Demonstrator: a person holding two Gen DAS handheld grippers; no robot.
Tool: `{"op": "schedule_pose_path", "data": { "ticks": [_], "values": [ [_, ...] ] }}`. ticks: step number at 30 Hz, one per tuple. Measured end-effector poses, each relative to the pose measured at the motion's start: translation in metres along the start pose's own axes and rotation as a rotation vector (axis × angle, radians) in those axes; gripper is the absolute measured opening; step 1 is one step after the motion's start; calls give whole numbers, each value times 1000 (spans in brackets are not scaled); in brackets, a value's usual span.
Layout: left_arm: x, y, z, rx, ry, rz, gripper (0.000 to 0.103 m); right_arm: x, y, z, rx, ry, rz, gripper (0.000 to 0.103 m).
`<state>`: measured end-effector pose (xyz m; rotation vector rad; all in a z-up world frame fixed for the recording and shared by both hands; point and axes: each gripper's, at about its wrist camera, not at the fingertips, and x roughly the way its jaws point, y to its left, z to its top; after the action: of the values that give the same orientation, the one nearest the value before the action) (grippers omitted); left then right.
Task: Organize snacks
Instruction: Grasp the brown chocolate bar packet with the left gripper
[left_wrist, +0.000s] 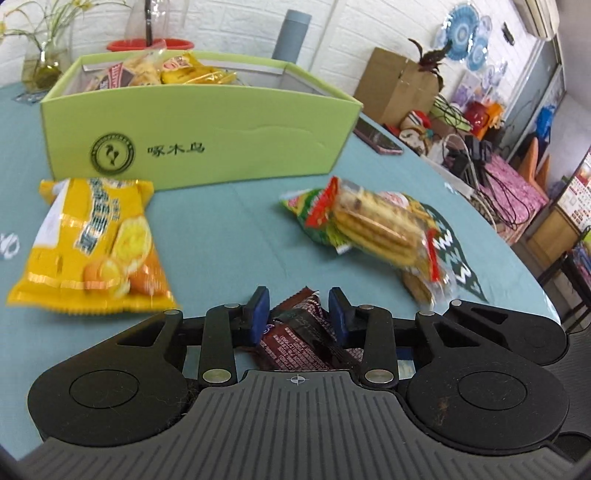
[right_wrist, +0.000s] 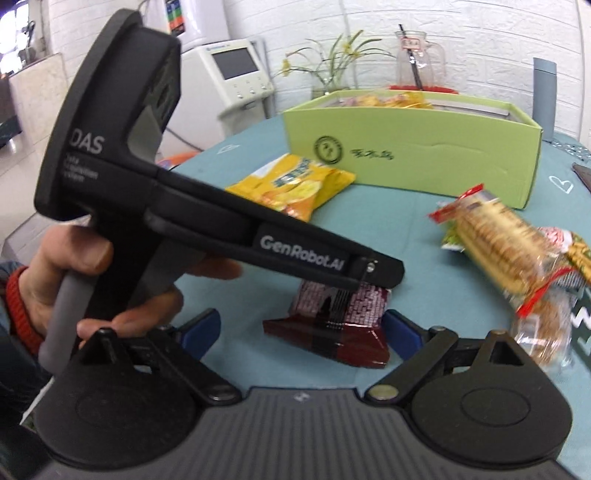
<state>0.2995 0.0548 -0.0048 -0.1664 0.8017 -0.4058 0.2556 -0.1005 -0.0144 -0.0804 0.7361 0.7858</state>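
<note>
Brown packet (left_wrist: 295, 332) pinched in left claw (left_wrist: 298, 314), right claw (right_wrist: 301, 328) wide — holding nothing, teal tablecloth (left_wrist: 229, 229) bare between snacks.

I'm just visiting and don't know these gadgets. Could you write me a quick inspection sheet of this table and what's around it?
Surface: round table with a teal cloth.
Job's things: green box already holding snacks; yellow packet, cracker packs and dark brown packet lie loose on the cloth.
Clutter: phone, grey tumbler, flower vase, glass jug.
Grippers: left gripper closed on the brown packet; right gripper open, close behind the same packet.
Cables: a tangle on the side furniture.
Surroundings: white brick wall, cardboard box, wall plates.
</note>
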Motion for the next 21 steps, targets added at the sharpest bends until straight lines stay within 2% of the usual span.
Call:
{"op": "schedule_pose_path", "data": {
  "ticks": [6, 10, 13, 18, 21],
  "values": [
    [-23, -14, -31, 45, -37, 40, 17, -11, 28, -21, -48, 0, 11, 94],
    [-25, -11, -26, 3, -57, 93, 45, -7, 33, -21, -68, -9, -23, 94],
    [-32, -12, -27, -9, -85, 126, 48, -4, 34, -23, -58, -24, -31, 94],
    [-42, -7, -30, -35, -97, 115, 52, 0, 37, -26, -60, -54, -64, 94],
    [-45, -6, -32, -40, -98, 109, 52, 3, 42, -23, -75, -30, -91, 94]
  ]
}}
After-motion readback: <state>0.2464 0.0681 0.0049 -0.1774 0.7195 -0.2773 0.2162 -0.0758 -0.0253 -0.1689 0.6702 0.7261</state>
